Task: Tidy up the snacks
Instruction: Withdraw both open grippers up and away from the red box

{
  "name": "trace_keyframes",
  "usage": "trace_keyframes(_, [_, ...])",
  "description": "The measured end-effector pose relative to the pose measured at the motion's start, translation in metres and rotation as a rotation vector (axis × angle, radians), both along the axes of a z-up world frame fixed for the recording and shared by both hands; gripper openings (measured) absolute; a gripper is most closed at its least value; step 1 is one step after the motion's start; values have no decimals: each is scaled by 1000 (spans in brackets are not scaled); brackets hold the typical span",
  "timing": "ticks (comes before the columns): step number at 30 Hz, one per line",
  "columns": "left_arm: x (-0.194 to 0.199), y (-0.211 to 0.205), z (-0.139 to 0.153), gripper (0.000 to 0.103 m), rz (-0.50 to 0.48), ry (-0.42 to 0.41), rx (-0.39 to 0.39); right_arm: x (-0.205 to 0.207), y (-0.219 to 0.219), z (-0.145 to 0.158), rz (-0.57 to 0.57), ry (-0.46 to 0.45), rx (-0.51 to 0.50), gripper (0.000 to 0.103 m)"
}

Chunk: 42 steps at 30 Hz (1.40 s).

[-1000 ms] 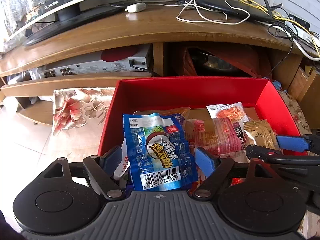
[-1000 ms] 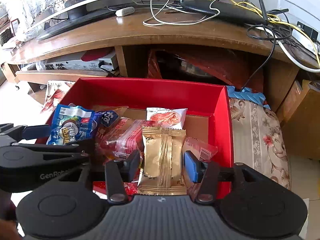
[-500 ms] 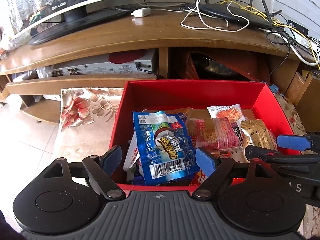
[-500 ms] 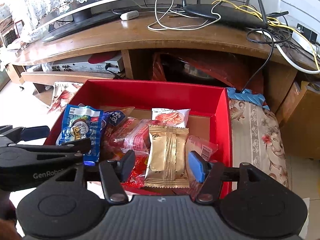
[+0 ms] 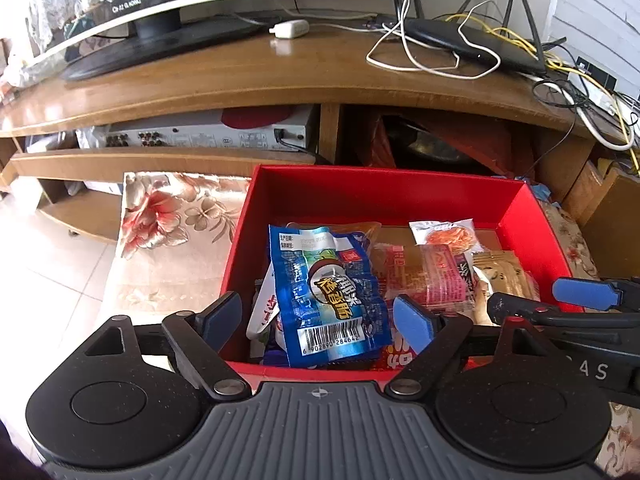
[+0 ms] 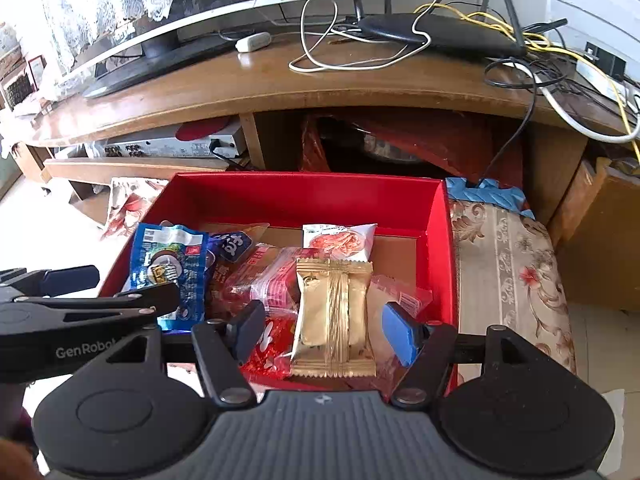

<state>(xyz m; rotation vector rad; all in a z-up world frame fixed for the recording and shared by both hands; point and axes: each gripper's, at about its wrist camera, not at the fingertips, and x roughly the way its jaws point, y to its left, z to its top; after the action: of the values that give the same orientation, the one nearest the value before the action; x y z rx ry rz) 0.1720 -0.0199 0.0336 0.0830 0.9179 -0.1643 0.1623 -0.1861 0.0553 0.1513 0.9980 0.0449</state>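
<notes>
Two handheld grippers are held side by side at the near edge of a red box (image 5: pixel 384 196), which sits on a floral cloth (image 5: pixel 168 240) in front of a wooden TV stand (image 5: pixel 280 80). The left gripper (image 5: pixel 318 320) is seen with its blue-padded fingers spread wide apart, gripping nothing; one finger lies outside the box's left wall and the other over the snacks. A blue snack packet (image 5: pixel 330 296) with a barcode lies inside the box, between those spread fingers and untouched by them.

The right gripper (image 6: pixel 324 330) is likewise spread wide and empty. A gold packet (image 6: pixel 334 316) lies in the box between its fingers, resting on top of a red translucent packet (image 6: pixel 264 284). A white packet with an orange picture (image 6: pixel 340 240) lies just behind the gold one, toward the far wall. All snacks are gathered in the near half of the box, overlapping one another. A black router (image 6: pixel 440 32) with loose white and yellow cables sits on the stand's top, and a silver media player (image 5: pixel 200 136) is shelved beneath.
</notes>
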Motion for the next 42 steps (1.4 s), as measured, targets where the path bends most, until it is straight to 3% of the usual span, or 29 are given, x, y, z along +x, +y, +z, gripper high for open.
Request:
trace_keyframes(17, [-46,10,0,98,-2,-6,-35,-47,-2,7,-30,30,20,68])
trace_keyframes(42, [-103,24,-6,103,-22,-3,-80,-107,3,14,-26,43,39,69])
